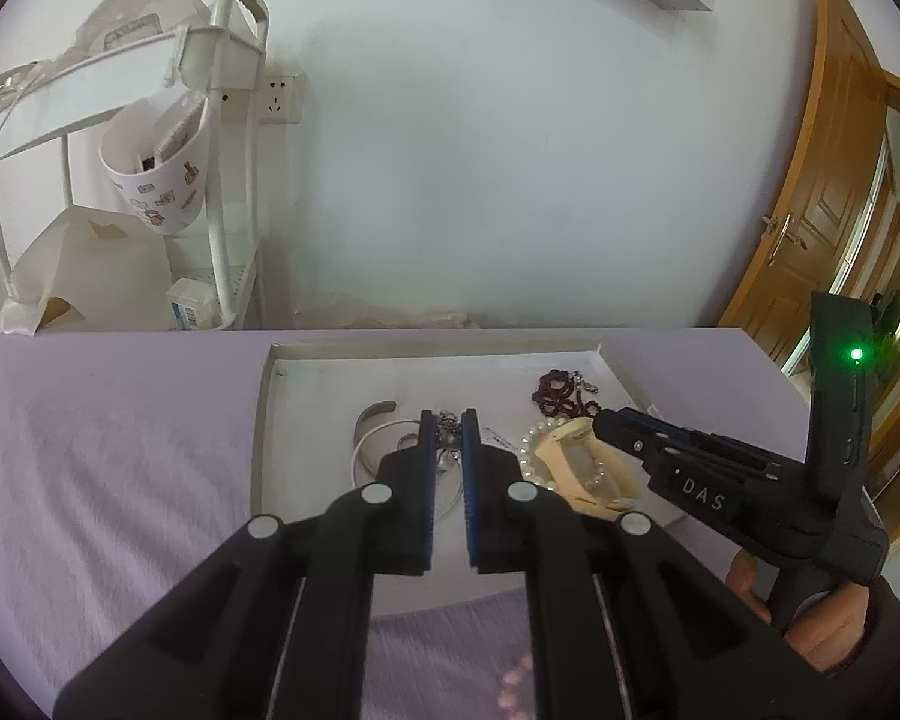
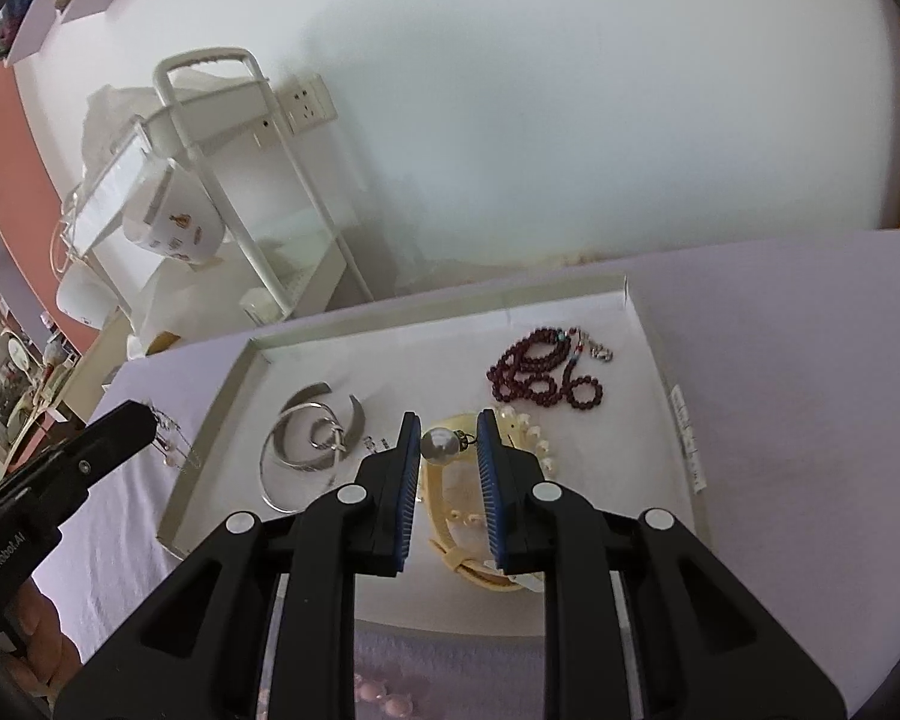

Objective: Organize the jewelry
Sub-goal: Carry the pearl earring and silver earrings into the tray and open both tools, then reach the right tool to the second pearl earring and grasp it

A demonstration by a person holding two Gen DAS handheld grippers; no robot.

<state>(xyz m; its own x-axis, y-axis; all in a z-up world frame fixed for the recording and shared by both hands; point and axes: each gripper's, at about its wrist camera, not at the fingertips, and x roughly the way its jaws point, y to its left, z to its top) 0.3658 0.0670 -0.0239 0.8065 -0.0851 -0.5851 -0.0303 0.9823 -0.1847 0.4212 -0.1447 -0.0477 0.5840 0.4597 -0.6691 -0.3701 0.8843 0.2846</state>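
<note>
Jewelry lies in a shallow white tray (image 2: 660, 324) on a desk (image 1: 120, 450) covered with a lilac cloth. At the tray's far right corner sits a heap of dark red beads (image 2: 543, 369) with a small metal clasp. Nearer, a cream strap (image 2: 450, 546) curves around inside a pearl bracelet (image 2: 537, 438). On the tray's left side are silver bangles (image 2: 306, 444) and a ring (image 2: 324, 435), resting together.

The right gripper (image 2: 448, 441) hangs over the strap; its blue-padded fingers (image 2: 411, 480) stand apart with a gap between them, and a large pearl (image 2: 439, 445) shows in that gap. Whether either pad touches the pearl cannot be told. In the left wrist view the same gripper (image 1: 597, 420) reaches in from the right, its tip at the strap (image 1: 576, 462) and bracelet (image 1: 531, 450).

The left gripper (image 1: 448, 438) has its fingers (image 1: 426, 480) nearly together, with a thin silver chain (image 1: 447, 420) showing in the narrow gap. In the right wrist view that gripper (image 2: 144, 420) sits outside the tray's left wall, with the chain (image 2: 171, 438) dangling at its tip, so it appears clamped on it.

A white cart (image 1: 222, 180) stands by the wall beyond the desk.
</note>
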